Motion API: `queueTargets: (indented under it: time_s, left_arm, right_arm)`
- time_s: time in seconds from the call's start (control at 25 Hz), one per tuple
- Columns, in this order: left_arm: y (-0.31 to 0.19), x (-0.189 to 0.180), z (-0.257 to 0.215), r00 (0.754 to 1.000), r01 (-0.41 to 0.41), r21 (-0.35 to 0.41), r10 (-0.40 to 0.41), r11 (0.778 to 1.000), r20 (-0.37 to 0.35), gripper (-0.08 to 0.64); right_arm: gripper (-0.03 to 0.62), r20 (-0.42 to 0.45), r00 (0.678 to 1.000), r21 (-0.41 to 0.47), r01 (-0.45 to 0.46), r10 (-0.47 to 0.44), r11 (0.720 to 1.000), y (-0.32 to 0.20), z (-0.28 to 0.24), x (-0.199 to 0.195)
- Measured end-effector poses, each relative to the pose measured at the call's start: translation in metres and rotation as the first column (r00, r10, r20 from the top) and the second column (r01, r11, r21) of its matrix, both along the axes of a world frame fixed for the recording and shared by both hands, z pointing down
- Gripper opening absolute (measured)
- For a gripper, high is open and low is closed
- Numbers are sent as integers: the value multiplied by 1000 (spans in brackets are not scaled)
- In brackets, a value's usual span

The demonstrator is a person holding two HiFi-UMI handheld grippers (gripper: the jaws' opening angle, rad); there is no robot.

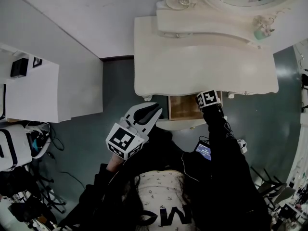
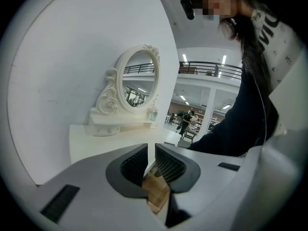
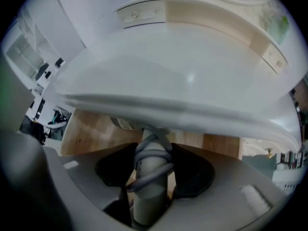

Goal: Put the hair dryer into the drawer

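Observation:
The white dressing table [image 1: 202,61] has its wooden drawer [image 1: 183,107] pulled out at the front. My right gripper [image 1: 209,100] points steeply down over the drawer's right part. In the right gripper view this gripper [image 3: 153,153] is shut on the hair dryer's pale grey handle [image 3: 150,182], which has its cord wound round it. The dryer's head reaches under the tabletop edge [image 3: 168,105], above the drawer's wood floor [image 3: 96,134]. My left gripper [image 1: 153,111] hovers left of the drawer; its jaws [image 2: 151,154] stand nearly together with nothing between them.
An oval mirror [image 2: 139,81] in a carved frame stands at the back of the tabletop. A white cabinet [image 1: 33,93] is at the left, with gear and cables on the floor [image 1: 19,148] below it. Dark grey floor [image 1: 120,81] lies between cabinet and table.

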State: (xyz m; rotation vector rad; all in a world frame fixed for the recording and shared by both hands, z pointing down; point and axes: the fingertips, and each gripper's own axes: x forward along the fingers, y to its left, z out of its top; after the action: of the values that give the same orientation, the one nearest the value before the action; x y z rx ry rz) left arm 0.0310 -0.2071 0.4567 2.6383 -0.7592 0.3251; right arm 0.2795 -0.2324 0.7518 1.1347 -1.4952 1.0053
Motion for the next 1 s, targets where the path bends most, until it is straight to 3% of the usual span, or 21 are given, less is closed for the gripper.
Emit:
queueTargets:
  time_s: [0.12, 0.28, 0.36, 0.48, 0.52, 0.56, 1.0]
  left_arm:
    - [-1, 1, 2, 1000, 3, -4, -3, 1000, 2, 48]
    - [0, 3, 6, 1000, -3, -11, 3, 1000, 9, 48]
    - [2, 5, 7, 1000, -10, -16, 10, 1000, 12, 48]
    - [4, 8, 9, 1000, -20, -17, 21, 1000, 18, 48]
    - [4, 9, 9, 1000, -23, -16, 23, 1000, 21, 48]
    - [5, 10, 9, 999, -25, -15, 25, 1000, 23, 48]
    - [13, -4, 17, 997, -18, -24, 20, 1000, 78, 48]
  right_arm:
    - [224, -45, 980, 29, 197, -196, 980, 3, 3, -16]
    - [225, -37, 937, 59, 350, -348, 935, 6, 4, -33]
    - [224, -64, 871, 43, 491, -488, 870, 14, 4, -39]
    - [224, -64, 722, 30, 691, -689, 722, 28, 10, -59]
    - [224, -68, 689, 33, 725, -722, 688, 30, 13, -65]
    - [224, -69, 673, 40, 739, -736, 672, 31, 16, -69]
    - [225, -94, 650, -10, 757, -754, 653, 38, 43, -63]
